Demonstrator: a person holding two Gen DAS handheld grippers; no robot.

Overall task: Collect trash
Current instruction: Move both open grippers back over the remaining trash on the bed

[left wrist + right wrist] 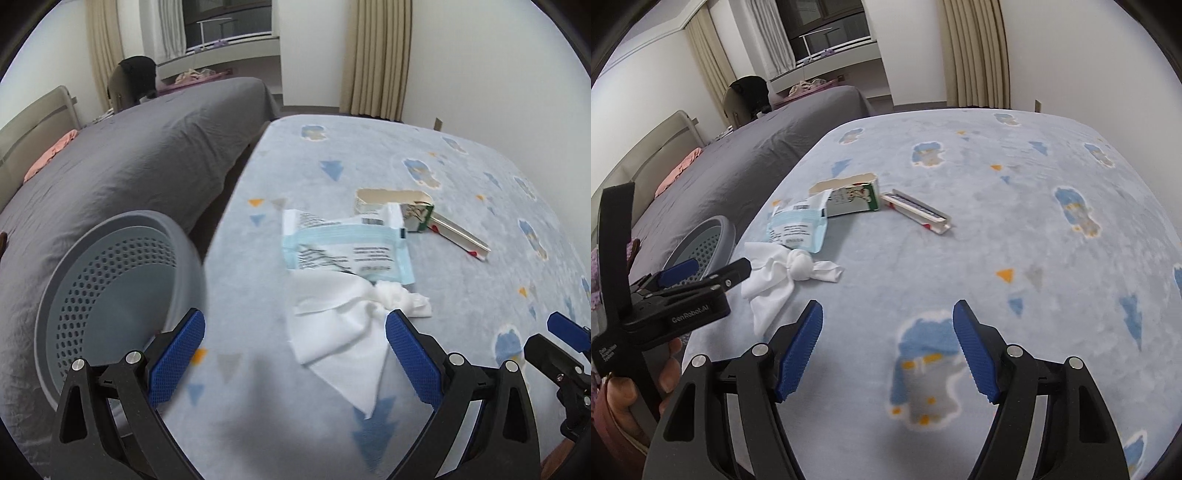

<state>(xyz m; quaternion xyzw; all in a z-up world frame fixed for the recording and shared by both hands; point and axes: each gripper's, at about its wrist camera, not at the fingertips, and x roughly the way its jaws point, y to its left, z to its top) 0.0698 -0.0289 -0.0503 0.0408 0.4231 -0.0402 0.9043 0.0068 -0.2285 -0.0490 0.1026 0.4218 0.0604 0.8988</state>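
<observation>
A crumpled white tissue (343, 328) (786, 275) lies on the light blue patterned blanket (461, 258) (997, 229). Behind it lie a pale blue and white plastic wrapper (343, 247) (796, 227), a torn green and white carton (402, 208) (849, 195) and a long flat white box (461, 236) (918, 212). My left gripper (293, 330) (705, 273) is open, its right finger at the tissue's edge. My right gripper (888, 314) is open and empty over bare blanket, right of the tissue. A grey perforated bin (110, 295) (700, 243) stands left of the blanket.
A bed with a grey cover (129, 166) (738, 166) runs along the left, with a beige headboard (29, 125) and pink cloth (48, 155). Curtains (376, 55) and white walls stand behind. The blanket's front right edge drops off near my right gripper's tip (565, 328).
</observation>
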